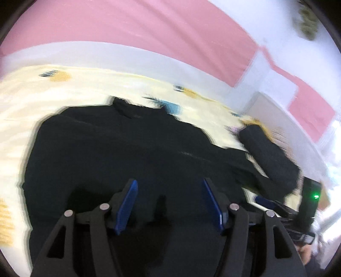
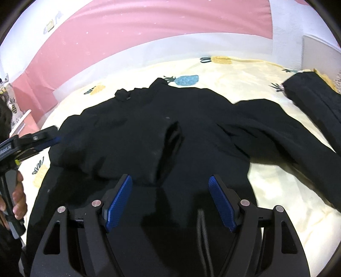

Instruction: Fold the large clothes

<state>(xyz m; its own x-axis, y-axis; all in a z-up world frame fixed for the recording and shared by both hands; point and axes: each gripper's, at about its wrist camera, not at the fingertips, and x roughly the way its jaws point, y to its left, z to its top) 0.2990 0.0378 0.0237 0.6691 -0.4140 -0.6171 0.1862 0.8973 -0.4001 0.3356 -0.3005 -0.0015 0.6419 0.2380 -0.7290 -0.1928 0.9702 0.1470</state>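
We're looking at a bedroom here. The bed sheet (image 2: pixel 277 191) is pale cream with a pineapple print, yellow ones and a blue pineapple (image 2: pixel 187 80) near the far edge. Behind the bed we've got a pink wall (image 2: pixel 149 27) with a white band (image 2: pixel 132 55) running along its bottom. Off to the right the wall turns white (image 2: pixel 298 19), and there's a pale flat panel (image 2: pixel 317 50) at the bed's far corner; we can't tell what it is. Light is bright and even, washed out toward the right edge in the left wrist view.

Bare bedsheet (image 2: pixel 277 191) beside black jacket (image 2: pixel 138 132)
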